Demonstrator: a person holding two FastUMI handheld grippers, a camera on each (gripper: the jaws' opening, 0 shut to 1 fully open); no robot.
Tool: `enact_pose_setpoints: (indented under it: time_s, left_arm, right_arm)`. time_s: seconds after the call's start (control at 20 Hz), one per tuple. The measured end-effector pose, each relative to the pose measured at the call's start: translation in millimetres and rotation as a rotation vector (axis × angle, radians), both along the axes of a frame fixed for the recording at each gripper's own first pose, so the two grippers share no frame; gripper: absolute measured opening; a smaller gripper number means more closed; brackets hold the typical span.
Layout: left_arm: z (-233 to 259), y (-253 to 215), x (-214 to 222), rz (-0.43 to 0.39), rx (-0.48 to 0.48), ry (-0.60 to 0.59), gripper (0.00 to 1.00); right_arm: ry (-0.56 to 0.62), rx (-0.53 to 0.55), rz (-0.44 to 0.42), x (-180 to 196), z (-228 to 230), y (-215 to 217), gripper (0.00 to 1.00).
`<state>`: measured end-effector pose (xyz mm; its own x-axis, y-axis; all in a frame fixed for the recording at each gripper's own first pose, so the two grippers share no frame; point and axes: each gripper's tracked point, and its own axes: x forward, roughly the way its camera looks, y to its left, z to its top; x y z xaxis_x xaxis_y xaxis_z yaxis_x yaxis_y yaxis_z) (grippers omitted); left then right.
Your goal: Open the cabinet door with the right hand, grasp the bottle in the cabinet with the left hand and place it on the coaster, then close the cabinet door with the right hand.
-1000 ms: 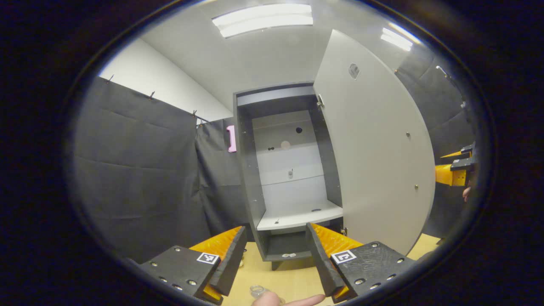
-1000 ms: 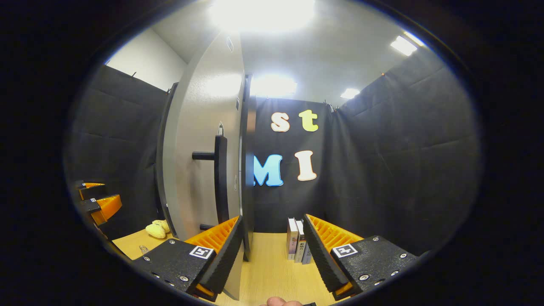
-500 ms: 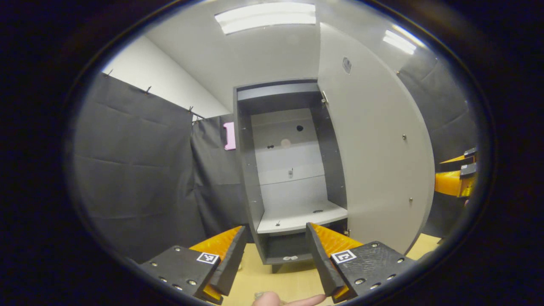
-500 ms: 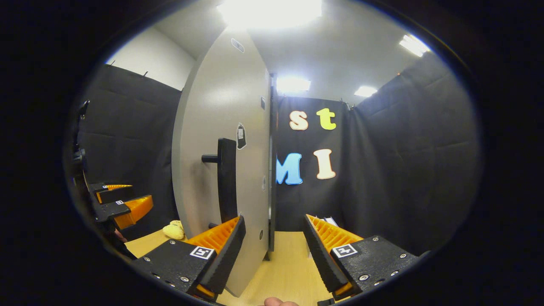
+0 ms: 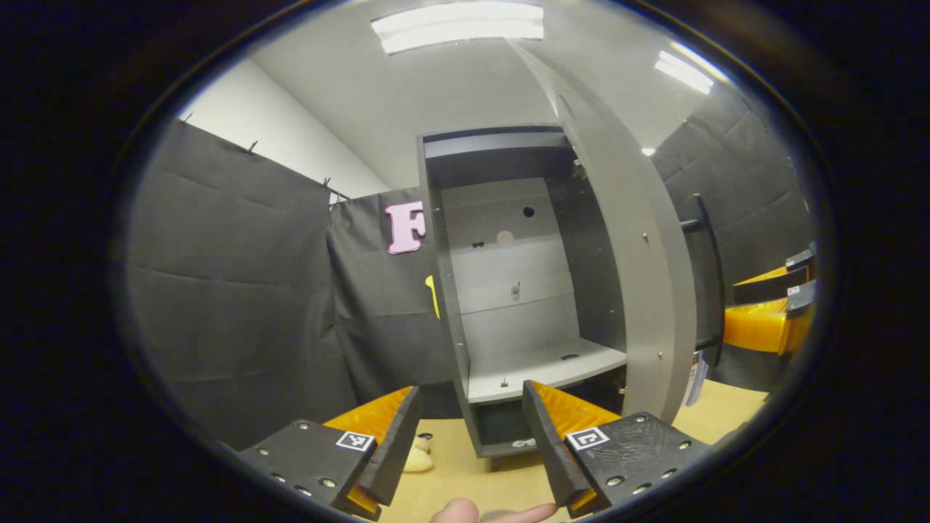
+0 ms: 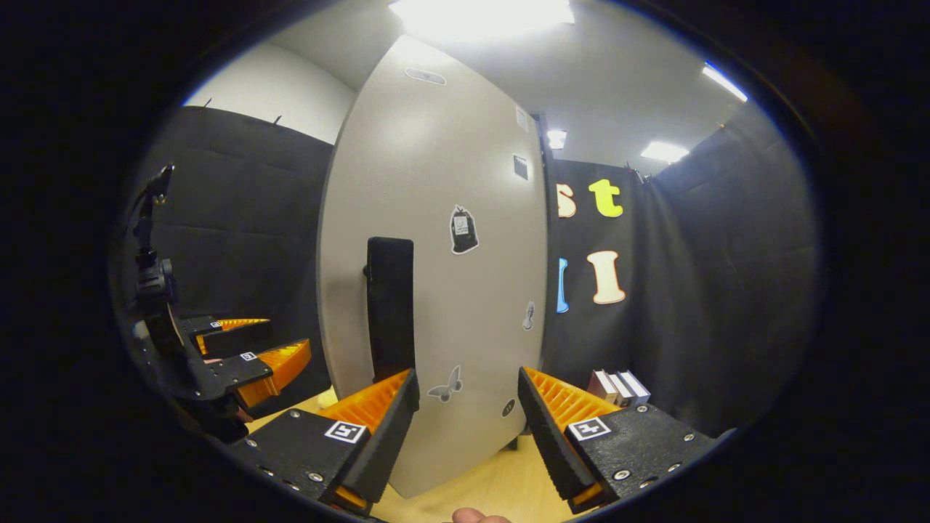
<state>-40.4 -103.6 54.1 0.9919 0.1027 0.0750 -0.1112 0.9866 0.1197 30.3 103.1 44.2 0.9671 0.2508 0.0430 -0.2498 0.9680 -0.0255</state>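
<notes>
Swinging further toward closed than a moment ago, the tall grey cabinet door (image 5: 654,290) now stands nearly edge-on in the left gripper view. Left claw (image 5: 471,436) is spread, empty, above the pale wooden bench (image 5: 465,487), facing the dark-framed cabinet (image 5: 508,305). Right claw (image 6: 465,428), also spread, faces the door's black bar handle (image 6: 390,312) without touching. I cannot tell where the bottle is.

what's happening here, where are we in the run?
A person holds two grippers at a cabinet on a wooden table. The cabinet door is partly open. The right gripper is open, facing the door's outer face near its handle. The left gripper is open, facing the cabinet's bare shelf.
</notes>
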Motion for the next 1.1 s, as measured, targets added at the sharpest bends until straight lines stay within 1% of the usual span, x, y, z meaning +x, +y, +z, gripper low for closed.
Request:
enact_pose_setpoints:
  time_s: [0.15, 0.25, 0.4, 0.55, 0.65, 0.75, 0.8, 0.85, 1.0, 1.1]
  left_arm:
    - [-9, 26, 6, 0.003, -0.012, 0.011, 0.80]
    - [-11, 39, 12, -0.006, -0.013, 0.014, 0.80]
    - [-12, 50, 15, -0.028, -0.002, 0.016, 0.80]
    - [-17, 47, 25, -0.051, -0.013, 0.025, 0.80]
    - [-19, 38, 32, -0.068, -0.043, 0.030, 0.80]
    - [-19, 27, 38, -0.080, -0.075, 0.035, 0.80]
    - [-18, 21, 41, -0.085, -0.085, 0.041, 0.85]
    - [-13, 16, 43, -0.086, -0.086, 0.038, 0.80]
    - [2, 4, 48, -0.092, -0.048, 0.015, 0.80]
    - [11, -3, 53, -0.094, -0.023, 0.000, 0.80]
  right_arm:
    - [-0.005, -0.013, 0.036, 12, 1, 38, 0.86]
    - [-0.012, -0.032, 0.023, 20, 2, 50, 0.86]
    - [-0.022, -0.030, -0.004, 24, 3, 63, 0.88]
    - [-0.014, -0.040, -0.052, 28, -1, 56, 0.88]
    - [-0.011, -0.033, -0.072, 35, -4, 47, 0.91]
    - [-0.004, -0.013, -0.104, 39, -2, 39, 0.92]
    - [-0.004, 0.002, -0.113, 44, -2, 35, 0.92]
    - [-0.004, 0.015, -0.126, 49, 0, 30, 0.93]
    - [0.001, 0.053, -0.145, 66, 9, 19, 0.93]
    - [-0.012, 0.051, -0.164, 77, 17, 6, 0.93]
